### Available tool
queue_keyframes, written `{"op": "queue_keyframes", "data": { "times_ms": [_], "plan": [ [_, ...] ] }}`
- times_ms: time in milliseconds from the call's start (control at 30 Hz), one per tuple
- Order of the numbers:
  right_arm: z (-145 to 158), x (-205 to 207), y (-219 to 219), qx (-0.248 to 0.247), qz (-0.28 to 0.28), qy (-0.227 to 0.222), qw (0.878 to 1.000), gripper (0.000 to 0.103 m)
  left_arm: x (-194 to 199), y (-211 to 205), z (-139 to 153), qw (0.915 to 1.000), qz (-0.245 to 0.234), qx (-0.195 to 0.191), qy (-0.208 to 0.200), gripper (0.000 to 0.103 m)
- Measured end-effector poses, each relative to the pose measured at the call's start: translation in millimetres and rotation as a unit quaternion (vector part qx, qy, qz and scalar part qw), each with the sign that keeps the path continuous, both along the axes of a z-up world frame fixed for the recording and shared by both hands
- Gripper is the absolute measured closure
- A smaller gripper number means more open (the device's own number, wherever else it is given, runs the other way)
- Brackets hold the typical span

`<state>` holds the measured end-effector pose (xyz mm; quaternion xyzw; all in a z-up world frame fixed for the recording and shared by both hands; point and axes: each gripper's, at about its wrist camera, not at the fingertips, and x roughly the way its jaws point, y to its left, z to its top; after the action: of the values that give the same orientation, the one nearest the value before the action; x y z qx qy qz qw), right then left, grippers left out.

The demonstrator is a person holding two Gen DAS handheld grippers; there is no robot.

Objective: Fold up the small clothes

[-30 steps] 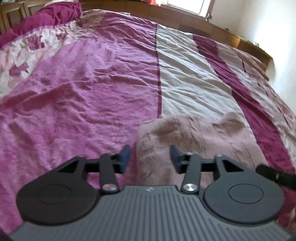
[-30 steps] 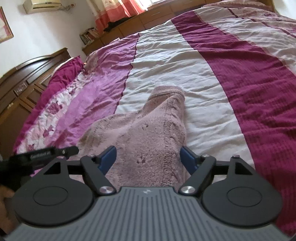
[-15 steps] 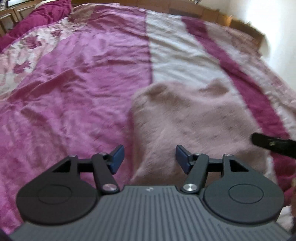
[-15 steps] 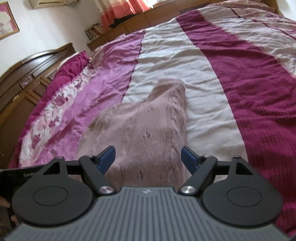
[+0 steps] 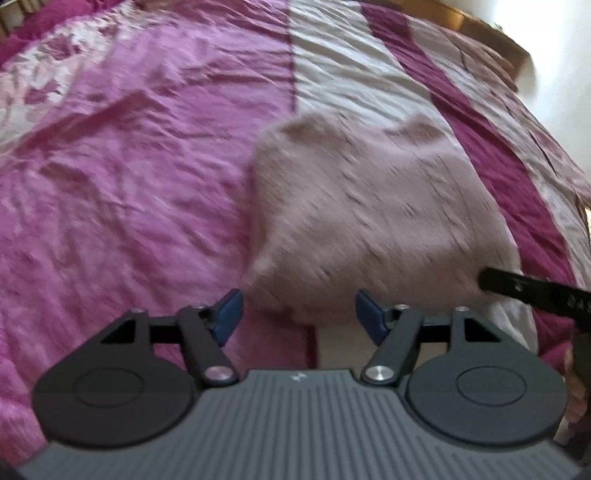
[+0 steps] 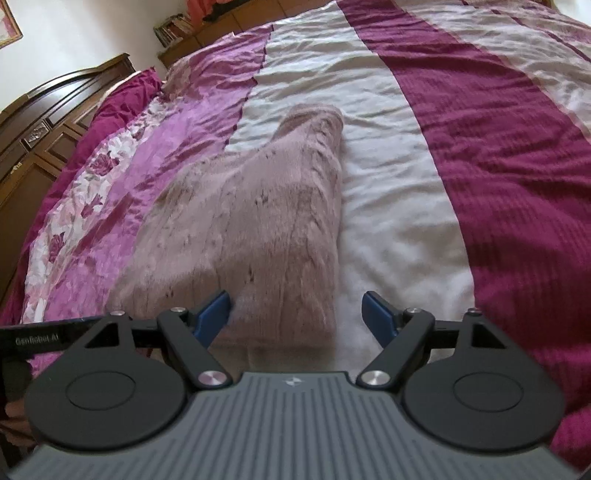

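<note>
A small fuzzy dusty-pink garment (image 5: 369, 218) lies on the bed, seemingly folded along its length, with a narrow end pointing away in the right wrist view (image 6: 266, 221). My left gripper (image 5: 297, 319) is open and empty, just short of the garment's near left edge. My right gripper (image 6: 295, 319) is open and empty, with its jaws on either side of the garment's near right end. The right gripper's black body (image 5: 535, 290) shows at the right edge of the left wrist view. The left wrist view is blurred.
The bed cover (image 6: 480, 147) has magenta, pink floral and cream stripes and is creased. A dark wooden headboard (image 6: 44, 122) stands at the left. A wooden ledge (image 5: 480, 26) runs along the far side by a white wall.
Both grippers have pulled back and risen, so the garment's near edge now lies ahead of the fingertips. The left gripper's jaws have opened wider. The garment has not moved.
</note>
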<state>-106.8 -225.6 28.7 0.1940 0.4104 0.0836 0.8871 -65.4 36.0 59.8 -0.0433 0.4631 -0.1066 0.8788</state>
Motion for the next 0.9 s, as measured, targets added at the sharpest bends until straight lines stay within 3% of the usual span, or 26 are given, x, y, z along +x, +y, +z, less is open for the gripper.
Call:
{"op": "queue_keyframes", "data": {
  "times_ms": [133, 333, 533, 900],
  "plan": [
    [0.5, -8.3, 3.5, -0.01, 0.007, 0.021, 1.0, 0.01, -9.2, -19.7, -8.3, 0.9994, -0.02, 0.022, 0.015, 0.027],
    [-6.9, -18.2, 22.0, -0.037, 0.033, 0.059, 0.997, 0.009, -9.9, -35.9, -27.6, 0.9967, -0.017, 0.039, 0.069, 0.027],
    [-11.9, -23.8, 34.6, -0.076, 0.044, 0.058, 0.994, 0.009, -16.0, -48.0, -33.7, 0.9956, -0.006, 0.074, 0.057, 0.027],
    [-20.0, -19.6, 31.2, -0.068, 0.034, 0.063, 0.995, 0.007, -15.7, -53.4, -36.9, 0.9947, 0.001, 0.088, 0.053, 0.026]
  ]
}}
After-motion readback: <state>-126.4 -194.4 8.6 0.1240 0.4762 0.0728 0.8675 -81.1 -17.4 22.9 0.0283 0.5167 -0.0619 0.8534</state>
